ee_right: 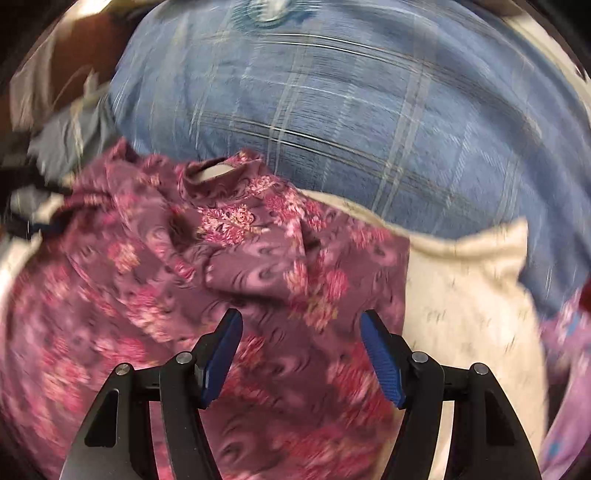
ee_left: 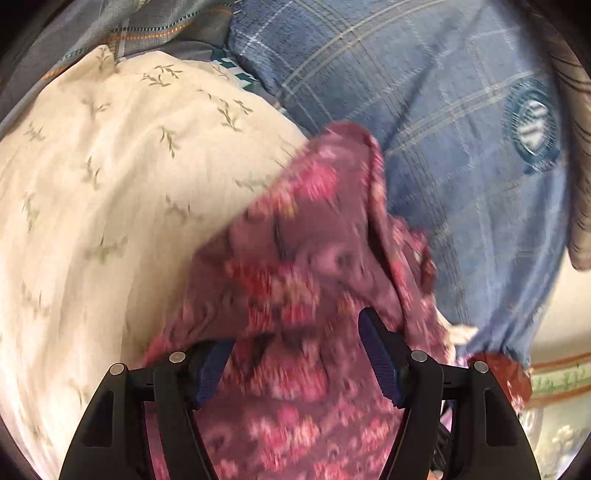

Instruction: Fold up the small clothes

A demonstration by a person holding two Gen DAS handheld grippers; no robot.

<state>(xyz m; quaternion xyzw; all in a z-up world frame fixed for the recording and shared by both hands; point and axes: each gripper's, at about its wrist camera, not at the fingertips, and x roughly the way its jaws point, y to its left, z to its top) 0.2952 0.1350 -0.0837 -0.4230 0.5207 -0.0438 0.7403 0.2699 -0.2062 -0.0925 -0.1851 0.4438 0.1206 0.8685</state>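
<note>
Garment [ee_left: 295, 258]: crumpled maroon floral knit | sheet [ee_left: 110, 184]: cream, sprigged | both grippers' jaws apart, empty

Left wrist view: looks steeply down along its tongs [ee_left: 295, 354], close over maroon floral garment [ee_left: 295, 266]. Right wrist view: same downward tilt, equally close. Shared: garment [ee_right: 221, 258], cream sprigged cloth [ee_left: 110, 184], blue plaid blanket [ee_right: 332, 110].

A cream sheet [ee_left: 110, 192] printed with small green sprigs is seen left of the fingers; in the right wrist view it [ee_right: 469, 295] lies right of them. A blue plaid blanket [ee_left: 424, 110] with a round teal emblem [ee_left: 532, 125] is spread beyond the fingertips. A grey striped cloth [ee_left: 147, 26] is noted farthest away, upper left.
</note>
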